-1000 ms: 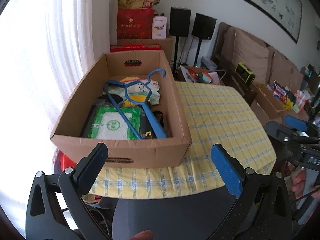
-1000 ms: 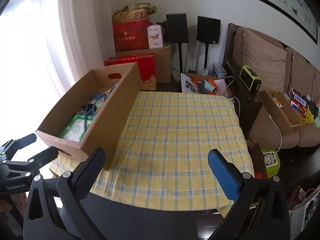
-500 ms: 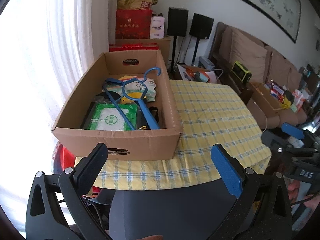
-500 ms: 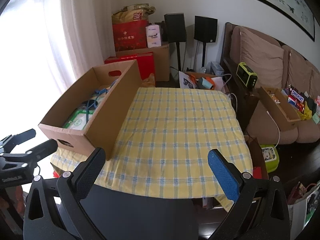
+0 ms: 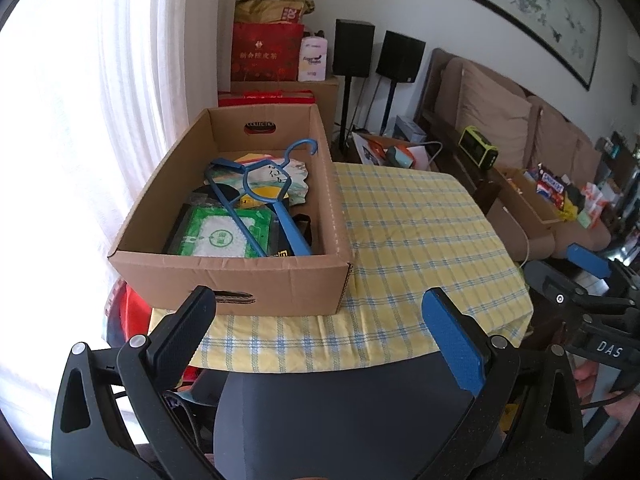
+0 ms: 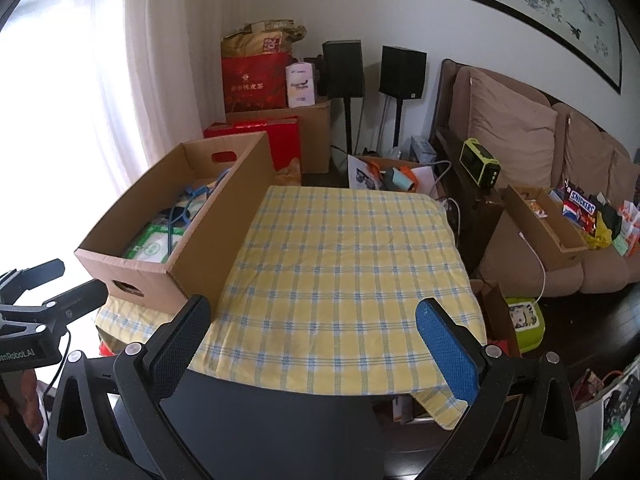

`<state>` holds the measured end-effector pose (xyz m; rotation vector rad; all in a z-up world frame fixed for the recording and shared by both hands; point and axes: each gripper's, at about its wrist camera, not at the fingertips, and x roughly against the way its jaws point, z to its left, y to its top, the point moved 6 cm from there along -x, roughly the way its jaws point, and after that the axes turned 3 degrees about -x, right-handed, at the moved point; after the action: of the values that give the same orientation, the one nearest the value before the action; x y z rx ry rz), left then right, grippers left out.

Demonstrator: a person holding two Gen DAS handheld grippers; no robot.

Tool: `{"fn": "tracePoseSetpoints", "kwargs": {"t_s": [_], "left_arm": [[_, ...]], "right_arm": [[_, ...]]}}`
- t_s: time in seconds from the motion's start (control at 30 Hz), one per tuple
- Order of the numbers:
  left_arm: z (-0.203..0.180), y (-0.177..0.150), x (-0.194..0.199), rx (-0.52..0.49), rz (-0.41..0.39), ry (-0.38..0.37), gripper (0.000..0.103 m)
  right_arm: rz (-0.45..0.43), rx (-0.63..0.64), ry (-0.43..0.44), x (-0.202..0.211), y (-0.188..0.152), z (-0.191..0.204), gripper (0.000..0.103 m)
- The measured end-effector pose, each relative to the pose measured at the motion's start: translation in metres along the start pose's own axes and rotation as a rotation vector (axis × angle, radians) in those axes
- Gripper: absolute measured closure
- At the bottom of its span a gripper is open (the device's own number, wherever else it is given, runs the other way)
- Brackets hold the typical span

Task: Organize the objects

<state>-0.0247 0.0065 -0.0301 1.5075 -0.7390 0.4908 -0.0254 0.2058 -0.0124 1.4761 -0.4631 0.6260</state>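
A brown cardboard box (image 5: 280,280) (image 6: 224,216) stands on the left part of a table covered with a yellow checked cloth (image 5: 416,240) (image 6: 344,264). Inside lie a blue plastic hanger (image 5: 276,208), a green and white packet (image 5: 220,236) and other flat items. My left gripper (image 5: 320,332) is open and empty, held back from the table's near edge in front of the box. My right gripper (image 6: 316,340) is open and empty, back from the near edge at the cloth's middle. Each gripper shows at the edge of the other's view.
A dark chair back (image 5: 340,412) (image 6: 280,424) sits just below both grippers. A brown sofa (image 6: 520,148) with a snack-filled box (image 6: 552,224) is at the right. Speakers (image 6: 344,68), red gift boxes (image 6: 256,84) and a curtain (image 5: 100,80) are behind.
Both grippers have pulled back and up from the table, so the box and cloth look smaller and farther. Both stay open and empty.
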Motion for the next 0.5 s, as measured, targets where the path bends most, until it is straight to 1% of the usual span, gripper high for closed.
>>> {"fn": "tracePoseSetpoints", "kwargs": {"t_s": [0.5], "left_arm": [[-0.0023,-0.0012,0.0009,-0.008,0.002,0.023,0.0]], "right_arm": [[0.0,0.0,0.001,0.0007,-0.0007,-0.001,0.0]]}}
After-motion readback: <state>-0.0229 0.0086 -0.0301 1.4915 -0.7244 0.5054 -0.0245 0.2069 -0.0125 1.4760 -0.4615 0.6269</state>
